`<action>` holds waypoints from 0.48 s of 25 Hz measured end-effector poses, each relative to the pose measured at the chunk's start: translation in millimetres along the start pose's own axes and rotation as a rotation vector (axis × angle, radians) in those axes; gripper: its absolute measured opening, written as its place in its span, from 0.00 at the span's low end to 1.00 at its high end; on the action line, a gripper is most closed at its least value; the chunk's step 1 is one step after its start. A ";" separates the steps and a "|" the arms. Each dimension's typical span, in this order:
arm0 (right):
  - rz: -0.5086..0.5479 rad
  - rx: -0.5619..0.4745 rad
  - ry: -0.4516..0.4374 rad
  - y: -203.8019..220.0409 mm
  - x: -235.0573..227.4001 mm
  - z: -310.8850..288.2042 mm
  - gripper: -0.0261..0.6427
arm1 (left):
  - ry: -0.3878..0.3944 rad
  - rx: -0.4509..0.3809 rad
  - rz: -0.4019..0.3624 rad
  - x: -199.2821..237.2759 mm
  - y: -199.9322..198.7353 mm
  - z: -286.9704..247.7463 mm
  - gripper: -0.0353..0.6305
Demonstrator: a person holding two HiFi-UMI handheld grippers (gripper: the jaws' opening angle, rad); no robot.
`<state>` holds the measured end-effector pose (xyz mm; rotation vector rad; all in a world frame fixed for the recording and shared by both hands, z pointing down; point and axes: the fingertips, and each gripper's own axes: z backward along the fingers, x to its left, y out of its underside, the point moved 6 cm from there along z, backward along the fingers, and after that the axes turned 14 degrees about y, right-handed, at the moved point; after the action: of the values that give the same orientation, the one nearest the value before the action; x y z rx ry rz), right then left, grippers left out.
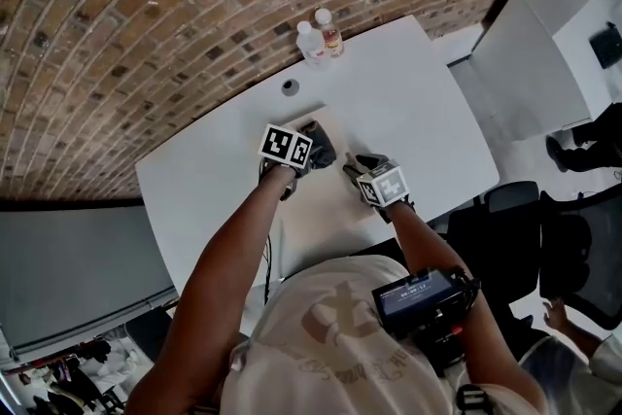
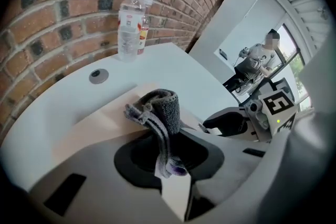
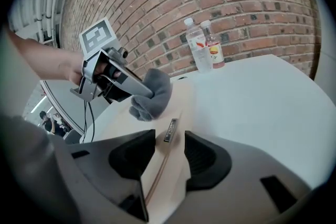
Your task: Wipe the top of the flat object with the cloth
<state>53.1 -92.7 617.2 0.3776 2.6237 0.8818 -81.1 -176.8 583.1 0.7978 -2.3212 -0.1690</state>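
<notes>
The left tongs (image 2: 168,159) are pressed together on a bunched dark grey cloth (image 2: 158,106), which they hold at the centre of the head view against the top of the flat pale beige board (image 1: 316,194). That board lies on the white surface (image 1: 418,112). The right tongs (image 3: 164,157) are spread, and the board's right edge and a small dark label (image 3: 170,130) show between them; whether they touch it is unclear. Two clear plastic bottles (image 1: 321,38) stand at the surface's far edge by the brick wall (image 1: 146,24), with a grey round grommet (image 1: 290,86) between them and the board.
</notes>
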 end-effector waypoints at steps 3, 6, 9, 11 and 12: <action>0.006 0.002 -0.001 -1.7 -0.6 -0.8 0.32 | -0.019 -0.009 0.024 11.1 13.4 15.3 0.19; 0.001 0.003 -0.003 -1.2 -0.3 -0.7 0.32 | -0.034 -0.022 0.050 19.6 30.3 28.3 0.19; -0.010 0.002 -0.005 0.0 -0.8 -0.4 0.31 | -0.053 -0.038 0.076 26.7 47.7 41.6 0.19; -0.014 0.000 -0.005 0.1 -1.1 -0.9 0.31 | -0.069 -0.046 0.085 31.8 59.5 52.0 0.19; -0.013 -0.001 -0.006 -0.5 -0.8 -1.0 0.31 | -0.077 -0.052 0.091 34.6 65.8 57.3 0.19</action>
<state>53.4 -93.9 617.8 0.3618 2.6172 0.8766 -170.7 -149.2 579.3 0.6698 -2.4103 -0.2223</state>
